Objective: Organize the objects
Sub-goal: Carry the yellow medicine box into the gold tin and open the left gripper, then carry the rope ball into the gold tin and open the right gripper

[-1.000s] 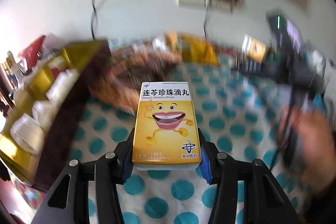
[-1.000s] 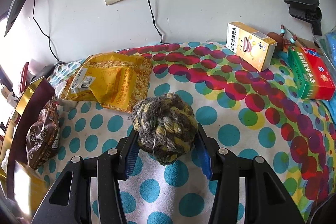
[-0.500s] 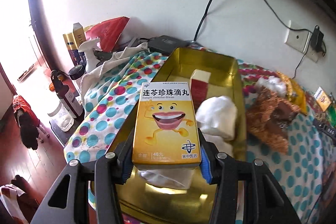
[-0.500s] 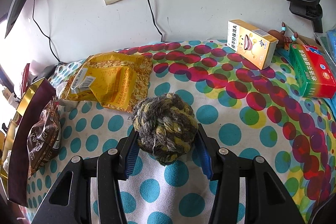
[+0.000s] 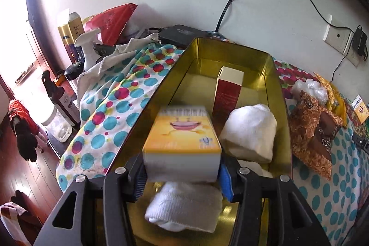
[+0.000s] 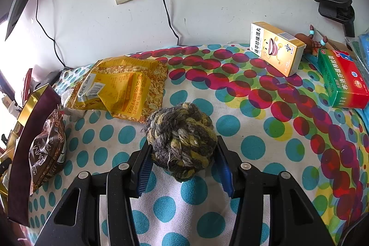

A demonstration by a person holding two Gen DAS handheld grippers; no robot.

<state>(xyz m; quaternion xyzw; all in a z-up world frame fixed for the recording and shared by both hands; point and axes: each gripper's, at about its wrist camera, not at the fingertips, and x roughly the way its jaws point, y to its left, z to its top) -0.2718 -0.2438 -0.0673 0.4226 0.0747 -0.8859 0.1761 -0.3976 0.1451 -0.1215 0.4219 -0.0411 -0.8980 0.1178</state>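
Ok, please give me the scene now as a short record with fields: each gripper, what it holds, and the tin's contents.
left gripper: shut on yellow medicine box, held over gold tin
right gripper: shut on rope ball, over dotted cloth
in tin: red carton, white rolled cloths
on cloth: second yellow medicine box, green-red box, yellow snack bag

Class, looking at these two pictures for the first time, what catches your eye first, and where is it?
A yellow box with a cartoon smile, clamped in the left hand-held gripper above the gold tin. In the other view, a grey-and-yellow rope ball sits between the right hand-held gripper's pads over the spotted cloth.
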